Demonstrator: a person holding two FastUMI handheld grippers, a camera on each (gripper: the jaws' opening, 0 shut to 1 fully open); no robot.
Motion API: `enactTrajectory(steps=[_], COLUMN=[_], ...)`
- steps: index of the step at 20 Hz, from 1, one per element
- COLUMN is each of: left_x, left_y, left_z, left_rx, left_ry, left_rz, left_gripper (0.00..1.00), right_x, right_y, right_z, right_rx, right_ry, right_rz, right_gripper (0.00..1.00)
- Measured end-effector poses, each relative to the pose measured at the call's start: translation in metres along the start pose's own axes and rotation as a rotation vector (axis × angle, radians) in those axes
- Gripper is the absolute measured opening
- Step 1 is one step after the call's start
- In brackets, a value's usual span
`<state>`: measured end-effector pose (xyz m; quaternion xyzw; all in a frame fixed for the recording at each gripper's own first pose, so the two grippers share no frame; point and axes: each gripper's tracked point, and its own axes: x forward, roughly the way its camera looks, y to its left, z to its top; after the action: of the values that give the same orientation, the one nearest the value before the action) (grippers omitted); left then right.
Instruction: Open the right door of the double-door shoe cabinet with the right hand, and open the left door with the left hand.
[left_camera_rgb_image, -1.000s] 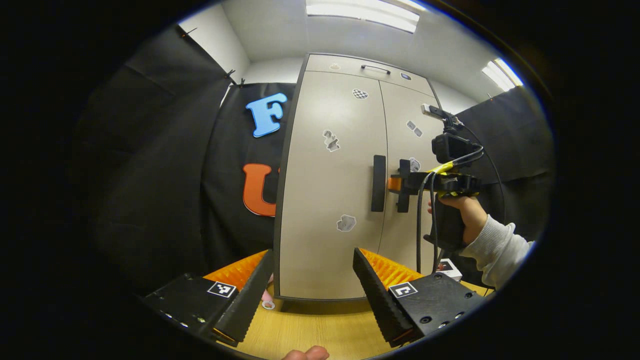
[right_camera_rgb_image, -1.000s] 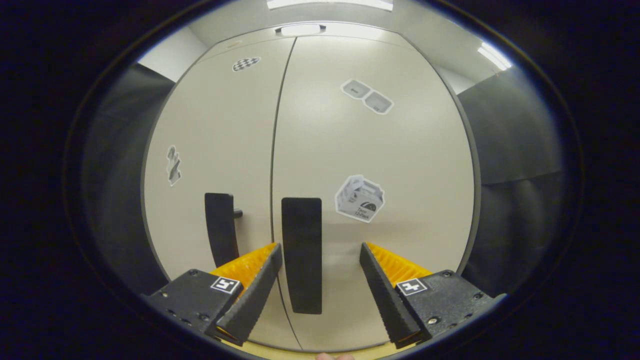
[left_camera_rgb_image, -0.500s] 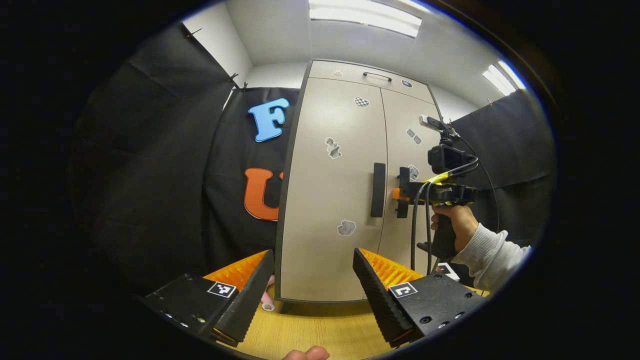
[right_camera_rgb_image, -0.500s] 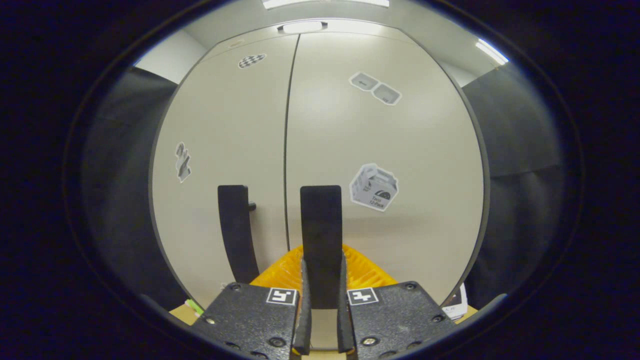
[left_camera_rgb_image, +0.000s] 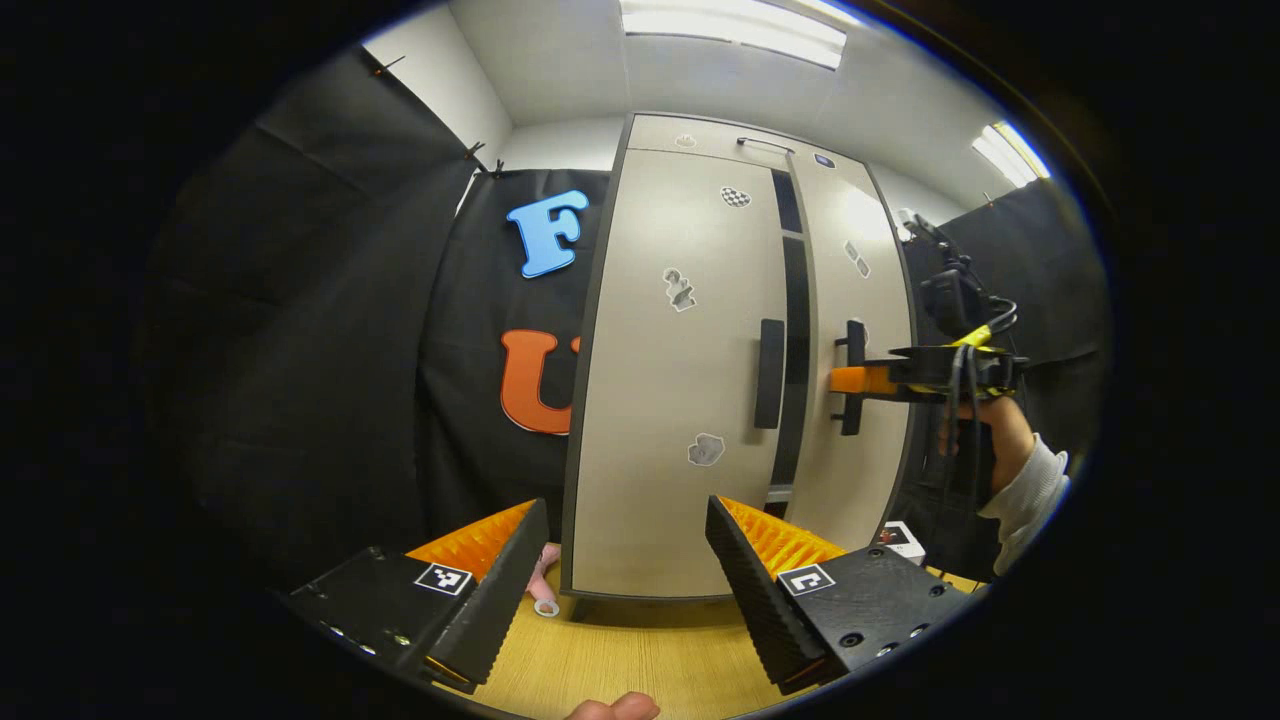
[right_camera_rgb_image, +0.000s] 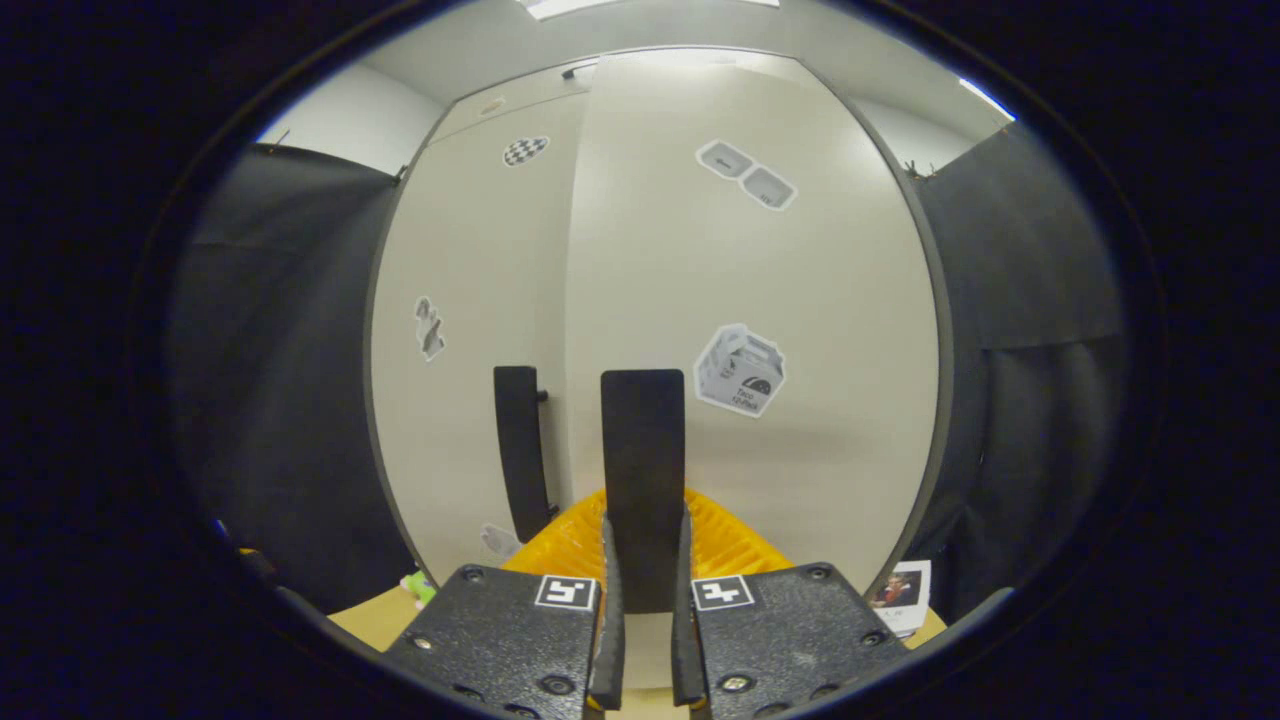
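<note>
The beige double-door shoe cabinet stands in front of me. In the left gripper view its left door is shut, with the dark upright left handle untouched. My left gripper hangs open well short of it, holding nothing. The right door stands ajar, and a dark gap shows between the doors. A hand holds my right gripper on the right handle. In the right gripper view my right gripper is shut on the right handle, with the right door swung toward me and the left handle beside it.
The cabinet rests on a wooden surface. A small pink ring lies by its left foot, a small box by its right foot. Black cloth walls stand on both sides. A fingertip shows at the bottom edge.
The right gripper closed on the right handle, then pulled the right door outward; a dark gap has opened between the doors. The left gripper has stayed open and nearly still.
</note>
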<state>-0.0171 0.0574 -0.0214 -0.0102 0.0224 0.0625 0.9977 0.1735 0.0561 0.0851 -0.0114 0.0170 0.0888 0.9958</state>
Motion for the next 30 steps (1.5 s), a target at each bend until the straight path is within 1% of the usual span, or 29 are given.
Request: enactTrajectory(steps=[2, 5, 9, 12, 16, 17, 19, 21, 22, 24, 25, 26, 27, 30], left_x=[-0.001, -0.002, -0.001, -0.001, 0.000, 0.001, 0.004, 0.003, 0.002, 0.003, 0.004, 0.004, 0.004, 0.001], left_y=[-0.001, -0.011, -0.034, -0.058, -0.093, -0.102, -0.118, -0.128, -0.132, -0.140, -0.141, -0.141, -0.141, -0.135], left_z=[0.004, 0.010, 0.015, 0.014, 0.008, 0.007, 0.005, 0.008, 0.011, 0.017, 0.019, 0.021, 0.023, 0.025], left_rx=[0.002, 0.009, 0.025, 0.043, 0.053, 0.048, 0.039, 0.039, 0.036, 0.023, 0.019, 0.020, 0.024, 0.043], left_ry=[-0.010, -0.024, -0.028, -0.026, -0.012, -0.007, -0.001, -0.013, -0.028, -0.055, -0.063, -0.069, -0.072, -0.079], left_rz=[0.025, 0.040, 0.049, 0.039, 0.015, 0.005, -0.016, -0.017, -0.018, -0.027, -0.031, -0.030, -0.024, 0.005], left_gripper=[0.95, 0.95, 0.95, 0.95, 0.95, 0.95, 0.95, 0.95, 0.95, 0.95, 0.95, 0.95, 0.95, 0.95], right_x=[-0.021, -0.050, -0.084, -0.110, -0.136, -0.141, -0.148, -0.152, -0.153, -0.155, -0.153, -0.152, -0.151, -0.146], right_y=[-0.006, -0.018, -0.040, -0.061, -0.104, -0.115, -0.136, -0.162, -0.178, -0.208, -0.205, -0.194, -0.196, -0.201], right_z=[0.000, -0.001, -0.001, 0.000, 0.001, 0.002, 0.001, 0.001, 0.002, 0.000, 0.002, -0.001, -0.006, -0.007], right_rx=[-0.010, -0.018, -0.026, -0.023, -0.035, -0.041, -0.051, -0.074, -0.087, -0.116, -0.074, -0.020, 0.003, -0.008], right_ry=[0.008, 0.029, 0.044, 0.052, 0.052, 0.052, 0.051, 0.045, 0.037, 0.025, 0.020, 0.036, 0.046, 0.033], right_rz=[0.028, 0.073, 0.116, 0.138, 0.116, 0.108, 0.087, 0.024, -0.028, -0.120, -0.082, -0.026, -0.003, -0.024], right_gripper=[0.22, 0.22, 0.22, 0.22, 0.21, 0.19, 0.20, 0.20, 0.17, 0.16, 0.11, 0.06, 0.09, 0.09])
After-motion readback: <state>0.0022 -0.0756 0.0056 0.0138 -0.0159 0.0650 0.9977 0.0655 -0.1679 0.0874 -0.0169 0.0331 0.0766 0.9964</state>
